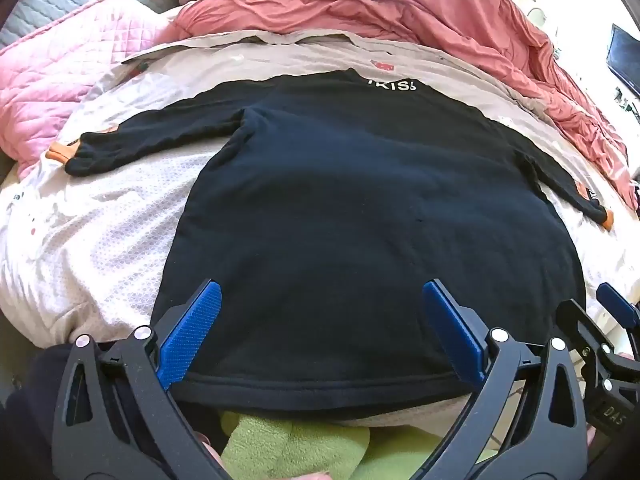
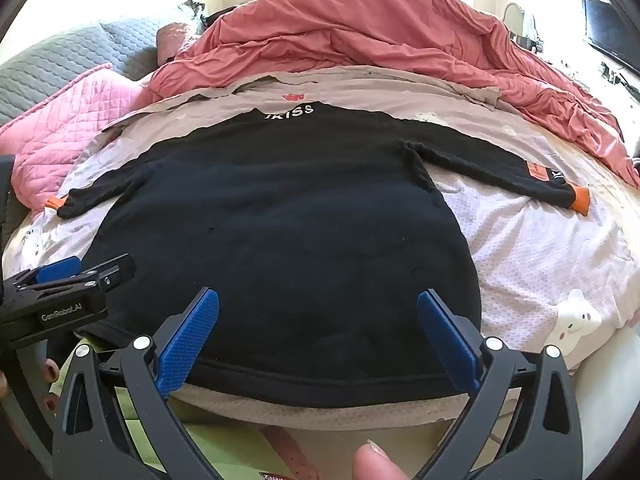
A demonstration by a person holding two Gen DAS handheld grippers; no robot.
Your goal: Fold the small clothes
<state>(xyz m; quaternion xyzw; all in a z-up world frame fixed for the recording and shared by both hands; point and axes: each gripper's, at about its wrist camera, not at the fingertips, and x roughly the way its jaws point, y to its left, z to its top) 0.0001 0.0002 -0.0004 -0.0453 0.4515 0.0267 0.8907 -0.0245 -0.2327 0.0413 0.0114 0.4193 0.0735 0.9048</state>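
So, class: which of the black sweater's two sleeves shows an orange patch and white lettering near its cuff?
The sleeve on the right as seen in the right wrist view; the other sleeve shows only an orange cuff tip.

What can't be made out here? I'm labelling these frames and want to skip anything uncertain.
- Black sweater front: it lies spread flat, so its underside is hidden in both views.
- Sweater's right sleeve cuff: left wrist view, squeezed and blurred near the fisheye edge.
- Green fabric below the hem: left wrist view, cut off by the bottom edge and the left tongs.
- Right tongs: open over the hem; contact with the cloth is unclear.
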